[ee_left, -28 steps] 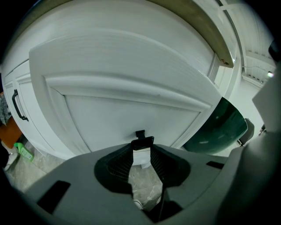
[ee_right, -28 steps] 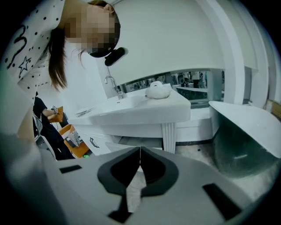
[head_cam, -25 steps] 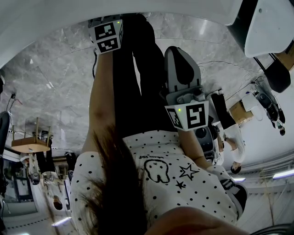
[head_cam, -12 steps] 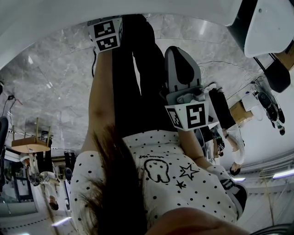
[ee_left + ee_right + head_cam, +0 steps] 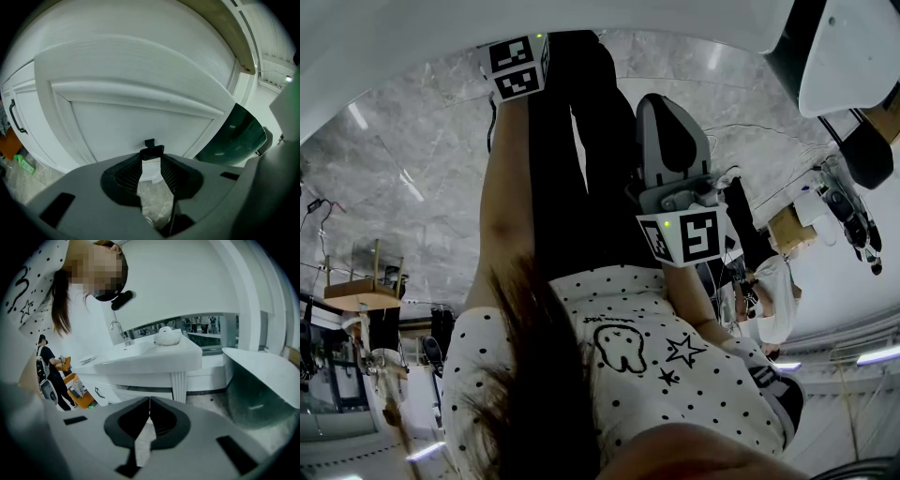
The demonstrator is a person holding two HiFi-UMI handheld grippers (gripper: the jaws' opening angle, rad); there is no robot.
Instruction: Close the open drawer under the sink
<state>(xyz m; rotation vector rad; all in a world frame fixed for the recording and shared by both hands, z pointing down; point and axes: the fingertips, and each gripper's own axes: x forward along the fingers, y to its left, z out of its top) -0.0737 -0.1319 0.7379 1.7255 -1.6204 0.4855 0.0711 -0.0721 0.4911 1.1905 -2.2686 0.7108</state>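
Grey veined marble floor [image 5: 412, 178] filled the upper part of the head view. A small wooden table [image 5: 358, 292] stood by its left edge. A bystander in white [image 5: 769, 305] stood at the right, near a cardboard box [image 5: 791, 227].

In the right gripper view a white rounded object [image 5: 168, 335] sat on the counter [image 5: 140, 363], close to its right-hand corner. Another bystander in dark clothes [image 5: 50, 369] stood at the left, just beside an orange crate [image 5: 78, 391]. A white tub [image 5: 262, 394] with a dark green inside stood at the right.

In the left gripper view a green bottle [image 5: 22, 161] was on the floor. It was below a cupboard door [image 5: 33, 126] with a black handle [image 5: 17, 117].
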